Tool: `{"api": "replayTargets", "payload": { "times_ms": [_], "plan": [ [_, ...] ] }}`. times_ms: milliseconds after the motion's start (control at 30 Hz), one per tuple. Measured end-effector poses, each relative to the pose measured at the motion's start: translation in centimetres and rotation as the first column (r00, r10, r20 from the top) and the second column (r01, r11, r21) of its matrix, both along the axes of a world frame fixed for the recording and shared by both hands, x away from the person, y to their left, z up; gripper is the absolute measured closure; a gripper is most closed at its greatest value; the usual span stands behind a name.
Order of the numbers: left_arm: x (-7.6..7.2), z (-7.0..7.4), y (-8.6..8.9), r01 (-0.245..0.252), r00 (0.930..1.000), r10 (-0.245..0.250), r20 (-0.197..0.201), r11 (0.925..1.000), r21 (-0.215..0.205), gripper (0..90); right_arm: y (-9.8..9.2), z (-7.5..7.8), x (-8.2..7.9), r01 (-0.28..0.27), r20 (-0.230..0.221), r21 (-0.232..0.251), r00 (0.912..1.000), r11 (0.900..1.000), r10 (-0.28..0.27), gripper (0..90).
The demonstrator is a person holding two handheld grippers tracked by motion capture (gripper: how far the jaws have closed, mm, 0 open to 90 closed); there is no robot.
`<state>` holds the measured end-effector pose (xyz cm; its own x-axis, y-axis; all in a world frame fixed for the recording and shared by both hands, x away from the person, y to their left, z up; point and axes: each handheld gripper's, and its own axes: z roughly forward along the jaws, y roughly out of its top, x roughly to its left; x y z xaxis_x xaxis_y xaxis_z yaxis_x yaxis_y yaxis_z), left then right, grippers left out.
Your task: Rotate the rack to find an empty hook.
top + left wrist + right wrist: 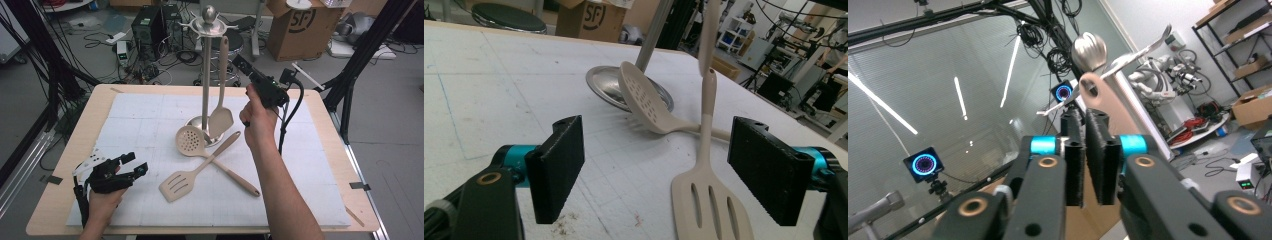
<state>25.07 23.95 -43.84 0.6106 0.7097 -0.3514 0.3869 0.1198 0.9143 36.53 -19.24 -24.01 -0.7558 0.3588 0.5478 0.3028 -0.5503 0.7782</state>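
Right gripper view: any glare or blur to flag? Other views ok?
Right gripper view: bright ceiling-light streaks on the glass wall, highlight on the stand's steel ball, hanging spatula handle soft. Left gripper view: slotted turner sharp, background soft. High view: even light, faint shadows.

Glossy polished-metal stand (206,75), matt beige plastic-looking spatulas (181,184), rough white mat (135,125) over pale wood table (75,150).

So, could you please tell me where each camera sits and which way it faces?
High view: above the table's near edge, facing forward and down; both forearms, both grippers.
Left gripper view: low over the table, facing the slotted turner; own open jaws.
Right gripper view: raised, tilted upward at the rack's top; own shut jaws.
Shared: the rack.
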Motion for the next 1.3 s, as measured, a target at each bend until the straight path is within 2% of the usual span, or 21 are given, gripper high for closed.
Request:
{"api": "replayTargets", "payload": {
  "times_ms": [167,333,633,733,867,1000,1300],
  "plan": [
    [-0.2,0.0,0.4,-0.008,1.0,0.008,0.001,0.9999,-0.009,23.3,-0.1,0.5,0.8,0.029,-0.003,0.002,0.9996,1.0,-0.029,89.6],
    [-0.4,0.0,0.6,-0.012,0.9999,0.012,0.001,0.9999,-0.012,23.2,-0.2,0.4,2.2,0.079,-0.036,0.017,0.9963,0.997,-0.078,89.7],
    [-0.7,0.0,0.9,-0.018,0.9998,0.018,0.0,0.9998,-0.013,23.3,0.5,0.9,3.8,0.103,-0.057,0.022,0.9932,0.994,-0.101,89.8],
    [-0.7,0.0,1.0,-0.019,0.9998,0.019,0.002,0.9997,-0.016,23.3,0.8,1.1,4.1,0.098,-0.066,0.022,0.9932,0.995,-0.096,89.9],
    [-0.8,0.1,1.3,-0.029,0.9996,0.029,0.003,0.9994,-0.018,23.3,1.6,1.6,4.2,0.076,-0.047,0.026,0.9961,0.997,-0.075,89.9],
    [-0.8,0.1,1.5,-0.034,0.9994,0.034,0.006,0.9993,-0.018,23.3,1.9,1.5,4.5,0.075,-0.063,0.04,0.9954,0.996,-0.073,90.0],
    [-0.9,0.1,1.4,-0.032,0.9995,0.032,0.003,0.9993,-0.017,23.3,2.2,1.5,4.4,0.068,-0.048,0.021,0.9966,0.997,-0.067,90.0]
  ]
}}
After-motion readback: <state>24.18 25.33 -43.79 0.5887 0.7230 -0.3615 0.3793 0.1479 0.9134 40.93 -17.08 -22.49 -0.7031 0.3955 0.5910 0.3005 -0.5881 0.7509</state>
